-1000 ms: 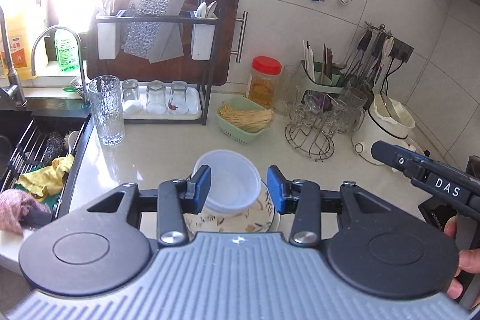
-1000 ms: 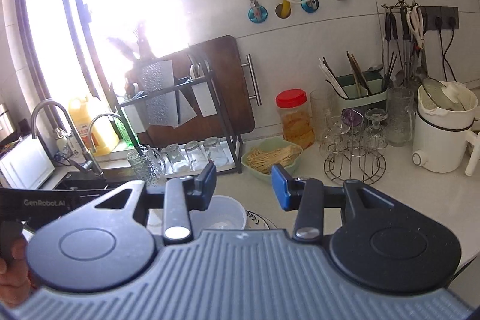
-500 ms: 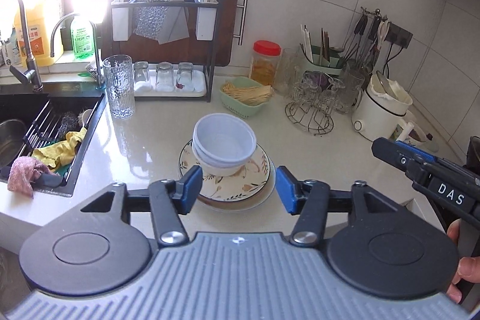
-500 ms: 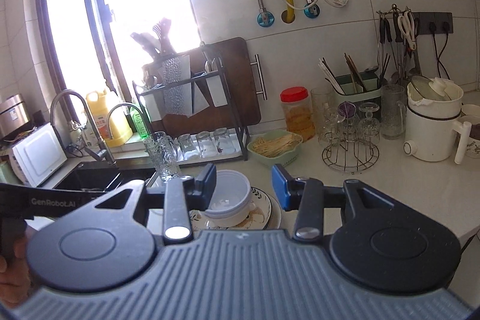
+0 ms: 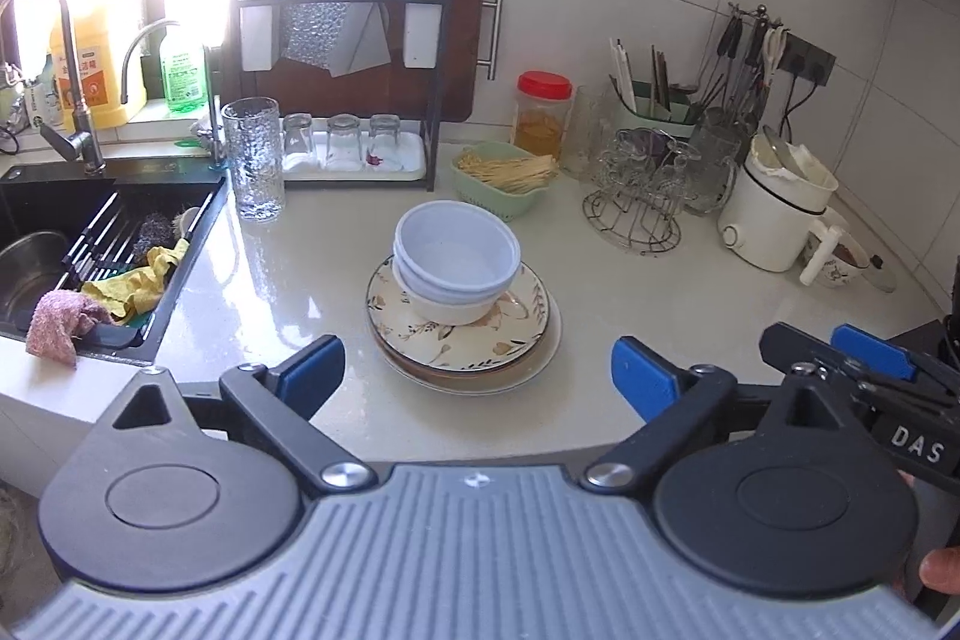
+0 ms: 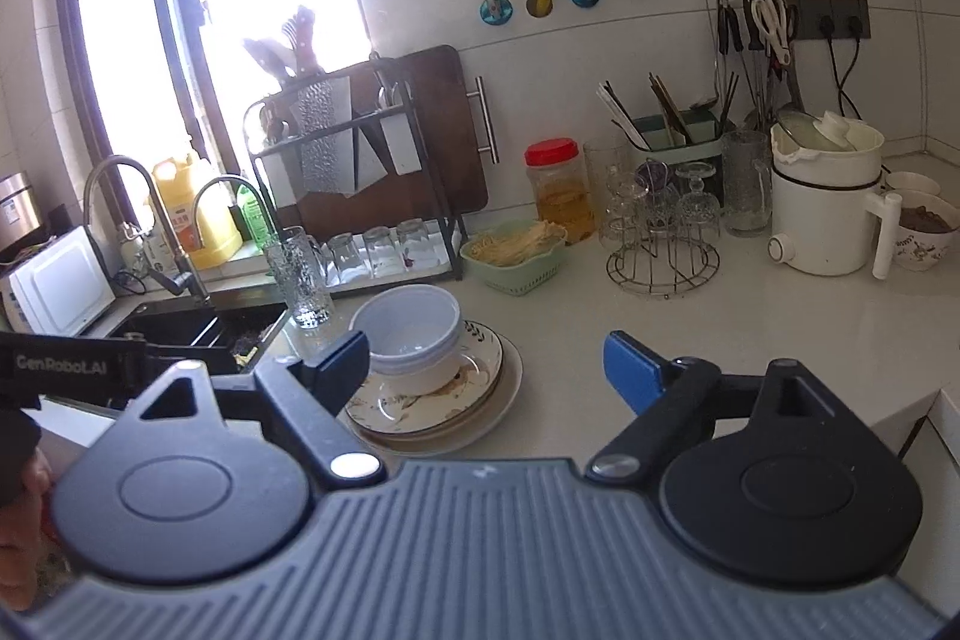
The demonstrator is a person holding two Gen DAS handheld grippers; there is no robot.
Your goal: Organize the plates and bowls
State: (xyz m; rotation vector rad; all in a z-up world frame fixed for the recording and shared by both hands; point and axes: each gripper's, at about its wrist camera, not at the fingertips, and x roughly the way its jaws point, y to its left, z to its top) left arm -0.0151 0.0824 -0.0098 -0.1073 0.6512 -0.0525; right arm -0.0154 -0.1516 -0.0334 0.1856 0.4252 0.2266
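Observation:
Stacked white bowls (image 5: 457, 263) sit on a stack of plates (image 5: 474, 349), the top one with a leaf pattern, in the middle of the pale countertop. My left gripper (image 5: 478, 375) is open and empty, held back near the counter's front edge, in front of the stack. In the right wrist view the same bowls (image 6: 414, 334) and plates (image 6: 444, 400) lie to the left. My right gripper (image 6: 485, 363) is open and empty, to the right of the stack and apart from it.
A black sink (image 5: 78, 244) with cloths is at the left. A tall glass (image 5: 253, 160), a rack with cutting board (image 5: 360, 58), a green basket (image 5: 501, 178), a wire glass stand (image 5: 645, 196) and a white kettle (image 5: 780, 214) line the back.
Both grippers have pulled back from the stack and opened wider. The bowls stay on the plates, released by the left gripper.

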